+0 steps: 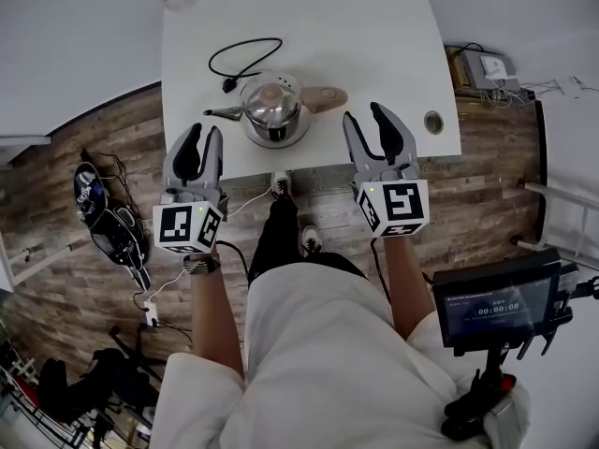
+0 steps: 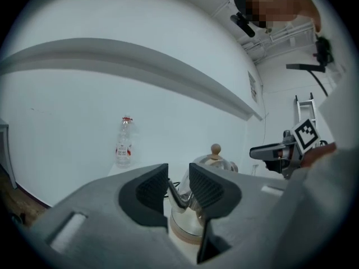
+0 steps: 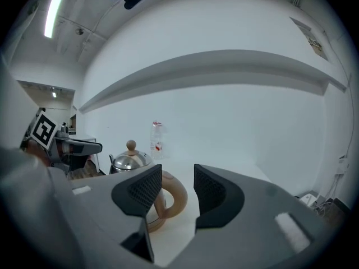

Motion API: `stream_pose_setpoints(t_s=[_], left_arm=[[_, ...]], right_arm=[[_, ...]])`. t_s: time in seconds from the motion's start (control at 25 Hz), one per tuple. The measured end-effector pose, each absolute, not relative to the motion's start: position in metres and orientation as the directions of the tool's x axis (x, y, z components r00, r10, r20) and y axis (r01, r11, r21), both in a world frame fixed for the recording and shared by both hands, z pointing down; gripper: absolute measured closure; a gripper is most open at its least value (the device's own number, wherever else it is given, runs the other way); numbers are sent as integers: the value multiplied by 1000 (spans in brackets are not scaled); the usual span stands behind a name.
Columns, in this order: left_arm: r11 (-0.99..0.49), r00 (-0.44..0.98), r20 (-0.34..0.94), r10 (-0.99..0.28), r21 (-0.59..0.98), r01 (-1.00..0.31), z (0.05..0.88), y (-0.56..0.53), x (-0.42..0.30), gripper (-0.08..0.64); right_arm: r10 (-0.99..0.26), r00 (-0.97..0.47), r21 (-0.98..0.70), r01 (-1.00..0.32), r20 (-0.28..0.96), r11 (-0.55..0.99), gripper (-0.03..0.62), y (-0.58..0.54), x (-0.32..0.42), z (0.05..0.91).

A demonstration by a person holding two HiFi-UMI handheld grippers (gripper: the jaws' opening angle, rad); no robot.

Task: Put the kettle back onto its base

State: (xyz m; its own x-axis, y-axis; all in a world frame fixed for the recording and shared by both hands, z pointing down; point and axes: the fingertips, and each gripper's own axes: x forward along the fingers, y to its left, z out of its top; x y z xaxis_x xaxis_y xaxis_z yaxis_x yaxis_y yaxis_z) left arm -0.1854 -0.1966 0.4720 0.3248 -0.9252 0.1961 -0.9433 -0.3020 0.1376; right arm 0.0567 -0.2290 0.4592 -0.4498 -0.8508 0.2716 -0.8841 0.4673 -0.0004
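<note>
Evidently, the steel kettle point(image 1: 272, 108) is seated on its tan base point(image 2: 183, 230), near the front edge of the white table point(image 1: 374, 26). The left gripper point(image 1: 204, 131) and right gripper point(image 1: 363, 112) are held clear of it, jaws parted and empty. A crooked seating cannot be excluded. The wooden handle point(image 1: 323, 97) could be clipped by a careless swing.

The small screen point(image 1: 496, 309) at lower right reads 00:00:00.

L gripper point(image 1: 204, 132), R gripper point(image 1: 363, 113): jaws apart
</note>
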Motion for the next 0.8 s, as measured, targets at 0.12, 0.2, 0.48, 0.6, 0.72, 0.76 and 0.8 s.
stream_pose_setpoints(t_s=[0.12, 0.2, 0.48, 0.6, 0.72, 0.76, 0.8], left_arm=[[-298, 314, 168, -935, 114, -948, 448, -188, -179, 443], [-299, 309, 144, -940, 91, -950, 430, -184, -174, 446], [-329, 329, 91, -940, 15, -944, 379, -179, -153, 446], [-343, 341, 76, -937, -11, -939, 359, -177, -145, 446], [-358, 355, 56, -933, -46, -933, 340, -179, -137, 446], [-359, 357, 49, -933, -55, -932, 334, -180, -136, 446], [-359, 357, 42, -933, -61, -931, 328, -181, -135, 446]], right_arm=[[-847, -479, -1, -871, 232, 492, 423, -221, 56, 437], [-850, -487, 3, -867, 204, 498, 435, -217, 55, 421], [-840, -523, 25, -847, 142, 531, 466, -208, 52, 371], [-837, -534, 38, -840, 117, 541, 482, -208, 52, 349], [-834, -544, 54, -833, 91, 550, 503, -212, 51, 329], [-834, -546, 59, -833, 81, 550, 518, -213, 51, 322], [-835, -546, 64, -832, 72, 550, 536, -214, 51, 316]])
